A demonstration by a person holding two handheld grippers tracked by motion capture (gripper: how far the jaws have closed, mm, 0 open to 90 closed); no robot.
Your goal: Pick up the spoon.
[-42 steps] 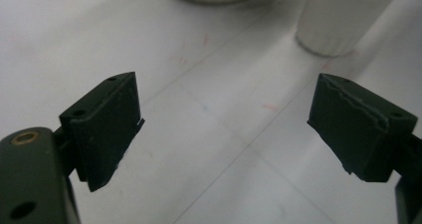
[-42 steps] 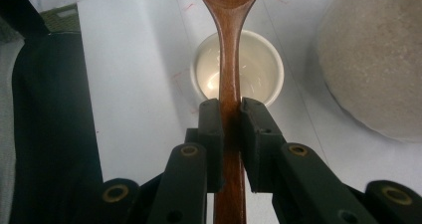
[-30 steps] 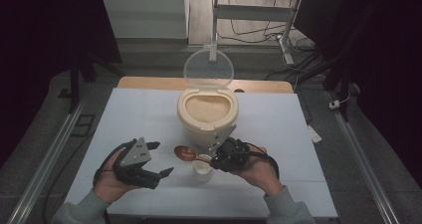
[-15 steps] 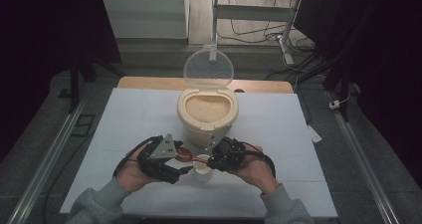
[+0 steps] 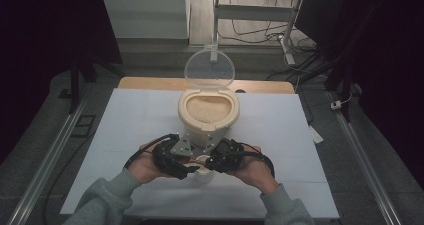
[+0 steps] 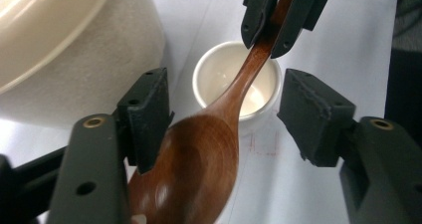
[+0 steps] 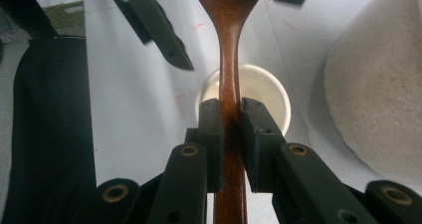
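Note:
My right gripper (image 7: 231, 119) is shut on the handle of a brown wooden spoon (image 7: 229, 15) and holds it level over a small white cup (image 7: 268, 97). The cup (image 5: 202, 175) stands in front of a cream container (image 5: 209, 117) of rice, whose clear lid (image 5: 209, 67) stands open. My left gripper (image 6: 224, 104) faces the right gripper (image 6: 278, 20) with the spoon's bowl (image 6: 199, 154) between its jaws. Those jaws have just been closing. The right pad (image 6: 313, 114) is still apart from the wood, so the left gripper is open. Both grippers (image 5: 192, 165) (image 5: 209, 162) meet above the cup.
The white tabletop (image 5: 125, 135) spreads to the left and right of the hands. The container wall (image 6: 84, 69) rises close beside my left gripper, and the same wall (image 7: 378, 94) lies to the right of my right gripper. Metal rails (image 5: 45, 160) run along the table's sides.
My left gripper has travelled right across the table to the spoon, and its jaws have narrowed around the spoon's bowl. The right gripper, spoon and cup have stayed in place.

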